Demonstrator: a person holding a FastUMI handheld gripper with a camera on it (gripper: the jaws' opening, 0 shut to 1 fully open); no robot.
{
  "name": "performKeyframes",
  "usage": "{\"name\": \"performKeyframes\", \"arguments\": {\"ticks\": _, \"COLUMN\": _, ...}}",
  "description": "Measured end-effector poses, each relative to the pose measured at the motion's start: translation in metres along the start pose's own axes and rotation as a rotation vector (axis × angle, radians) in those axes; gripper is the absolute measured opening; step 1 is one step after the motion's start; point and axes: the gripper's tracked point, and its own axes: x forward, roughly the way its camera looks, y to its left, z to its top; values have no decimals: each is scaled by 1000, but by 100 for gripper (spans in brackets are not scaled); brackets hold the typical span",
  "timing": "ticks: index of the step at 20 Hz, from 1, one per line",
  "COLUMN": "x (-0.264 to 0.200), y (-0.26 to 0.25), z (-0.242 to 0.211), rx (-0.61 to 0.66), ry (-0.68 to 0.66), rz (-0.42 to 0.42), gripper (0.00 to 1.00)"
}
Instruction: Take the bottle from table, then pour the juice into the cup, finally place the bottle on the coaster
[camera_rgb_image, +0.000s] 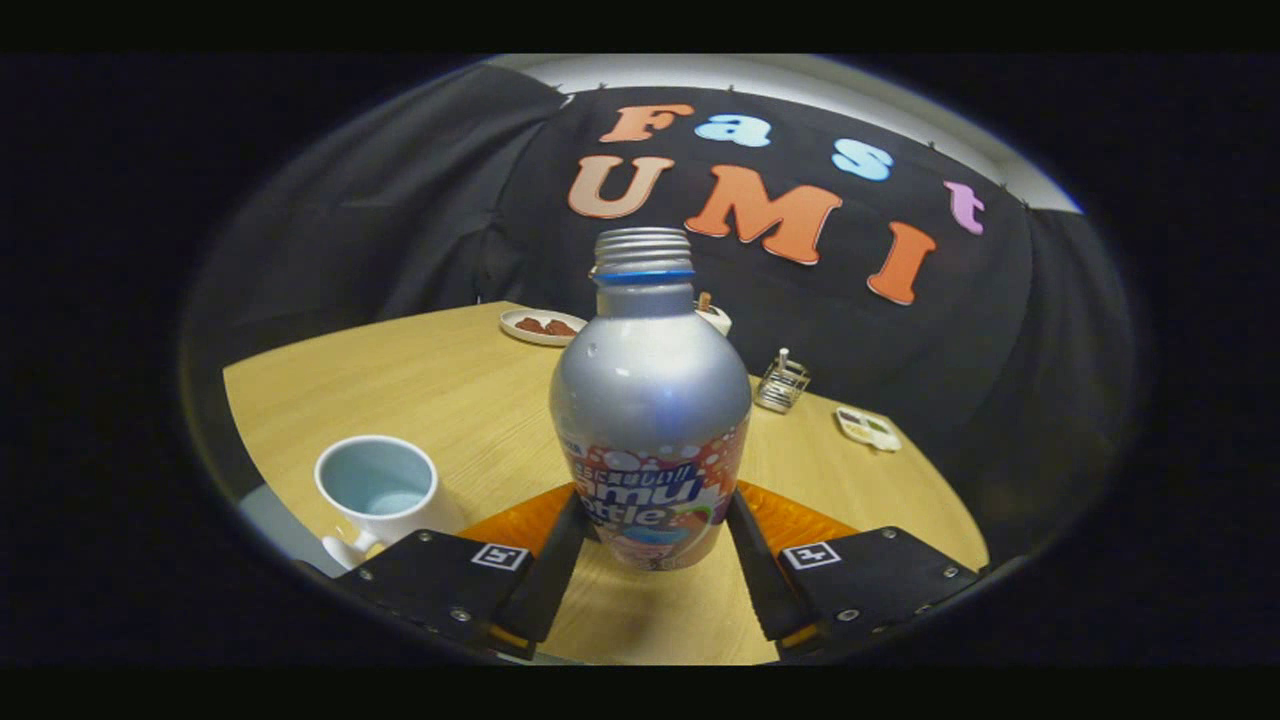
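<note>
A silver metal bottle (650, 400) with a printed label and an uncapped threaded neck stands upright between my fingers. My gripper (660, 512) is shut on the bottle, one finger pressing each side of its lower body. An orange coaster (800, 520) lies on the wooden table (450, 390) under and behind the bottle, showing on both sides past the fingers. I cannot tell whether the bottle's base rests on it. A white cup (378, 490) with a pale blue inside sits left of the left finger, its handle turned toward me.
Beyond the bottle, a white plate (541, 326) with brown pieces and a small white pot (714, 316) sit at the table's far edge. A wire holder (782, 382) and a small dish (868, 428) stand to the right. Black cloth walls surround the table.
</note>
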Motion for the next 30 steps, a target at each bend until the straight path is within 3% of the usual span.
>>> {"name": "performKeyframes", "arguments": {"ticks": 2, "x": 11, "y": -2, "z": -6, "rx": 125, "ry": 29, "rz": 10, "gripper": 77}}
{"name": "performKeyframes", "arguments": {"ticks": 5, "x": 27, "y": -7, "z": -9, "rx": 216, "ry": 28, "rz": 8, "gripper": 77}}
{"name": "performKeyframes", "arguments": {"ticks": 16, "x": 70, "y": 8, "z": -23, "rx": 176, "ry": 58, "rz": 7, "gripper": 79}}
{"name": "performKeyframes", "arguments": {"ticks": 20, "x": 56, "y": 2, "z": -20, "rx": 166, "ry": 44, "rz": -8, "gripper": 84}}
{"name": "performKeyframes", "arguments": {"ticks": 23, "x": 34, "y": -1, "z": -5, "rx": 167, "ry": -8, "rz": -5, "gripper": 95}}
{"name": "performKeyframes", "arguments": {"ticks": 30, "x": -35, "y": -26, "z": 15, "rx": 171, "ry": -104, "rz": -12, "gripper": 96}}
